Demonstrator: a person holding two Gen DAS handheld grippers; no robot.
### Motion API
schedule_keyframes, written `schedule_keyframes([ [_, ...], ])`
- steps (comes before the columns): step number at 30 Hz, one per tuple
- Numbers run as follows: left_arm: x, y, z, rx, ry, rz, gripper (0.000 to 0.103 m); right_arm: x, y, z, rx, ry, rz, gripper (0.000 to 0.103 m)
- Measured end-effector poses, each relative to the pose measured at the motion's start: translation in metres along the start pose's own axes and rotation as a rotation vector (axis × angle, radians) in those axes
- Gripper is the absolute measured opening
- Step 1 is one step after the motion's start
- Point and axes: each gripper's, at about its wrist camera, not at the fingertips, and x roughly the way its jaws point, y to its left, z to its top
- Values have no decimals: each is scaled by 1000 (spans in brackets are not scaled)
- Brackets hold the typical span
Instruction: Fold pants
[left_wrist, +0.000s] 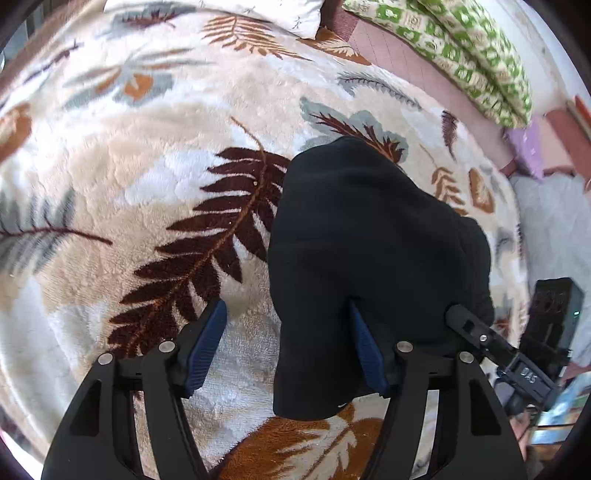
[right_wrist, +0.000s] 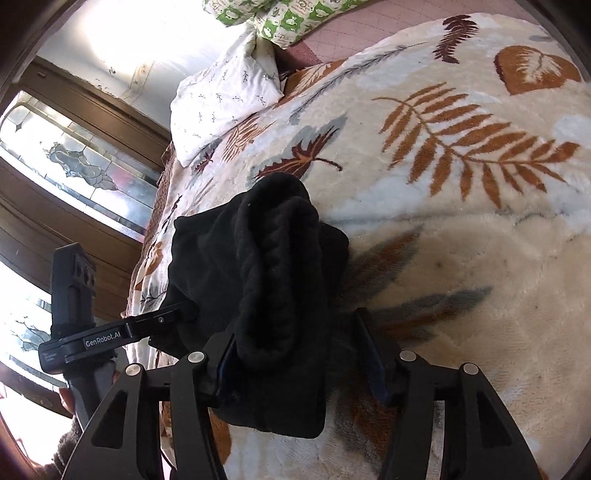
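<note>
Fleecy leaf-print blanket (left_wrist: 155, 206) covers the bed, with one white pillow (right_wrist: 221, 99) and one green-patterned pillow (left_wrist: 461, 55) at the top of both views. One pair of black pants (left_wrist: 369, 240), folded into a bundle, lies mid-frame on it. Both the left gripper (left_wrist: 288, 347) and right gripper (right_wrist: 299, 354) stand released, jaws apart, the cloth's near edge between their fingers and covering part of them.

Leaf-print blanket (left_wrist: 147, 155) covers the bed; bright leaded window (right_wrist: 74, 162) in dark wood.
</note>
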Motion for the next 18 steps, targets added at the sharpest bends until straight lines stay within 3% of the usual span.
schedule_keyframes([
  [3,-6,1,-2,-11,6,-2,67,-3,5,1,-1,1,-15,59],
  [7,-21,-2,-13,13,-18,61,67,-25,13,0,7,-34,-44,61],
  [10,-38,-5,-28,17,-56,110,67,-52,26,-4,-26,-73,-114,62],
  [12,-48,-8,-38,16,-98,143,67,-69,38,-9,-47,-95,-175,72],
  [14,-56,-10,-51,2,-145,158,67,-82,51,-17,-54,-112,-240,93],
  [16,-61,-13,-63,-14,-173,174,67,-92,64,-31,-44,-126,-326,102],
  [18,-62,-15,-74,-21,-175,193,67,-95,74,-47,-42,-135,-382,103],
])
